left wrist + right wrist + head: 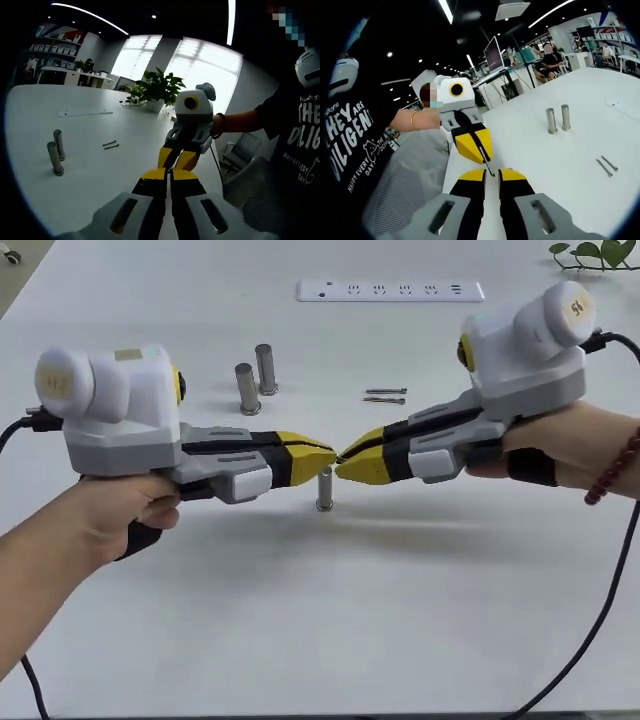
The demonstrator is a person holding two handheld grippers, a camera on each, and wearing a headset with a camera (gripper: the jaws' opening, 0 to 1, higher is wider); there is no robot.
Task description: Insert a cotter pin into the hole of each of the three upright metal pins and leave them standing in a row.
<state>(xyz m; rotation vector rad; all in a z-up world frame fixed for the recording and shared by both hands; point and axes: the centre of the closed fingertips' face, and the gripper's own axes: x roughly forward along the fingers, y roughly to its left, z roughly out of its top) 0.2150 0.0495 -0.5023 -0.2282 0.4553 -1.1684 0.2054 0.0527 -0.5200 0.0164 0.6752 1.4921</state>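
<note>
My left gripper (330, 452) is shut on a thin dark cotter pin (486, 162) that sticks out of its yellow jaws toward my right gripper (342, 462). The two grippers meet tip to tip above one upright metal pin (325, 490) on the white table. My right gripper (492, 174) is slightly open, and the cotter pin's free end lies in the gap between its jaws. Two more upright metal pins (248, 388) (266, 368) stand close together at the back left. Two spare cotter pins (386, 396) lie flat on the table to the right of them.
A white power strip (390, 290) lies at the far edge of the table (320, 620). A potted plant (598, 254) sits at the far right corner. Cables trail from both grippers toward the front edge. A person in a dark shirt (300, 135) holds the grippers.
</note>
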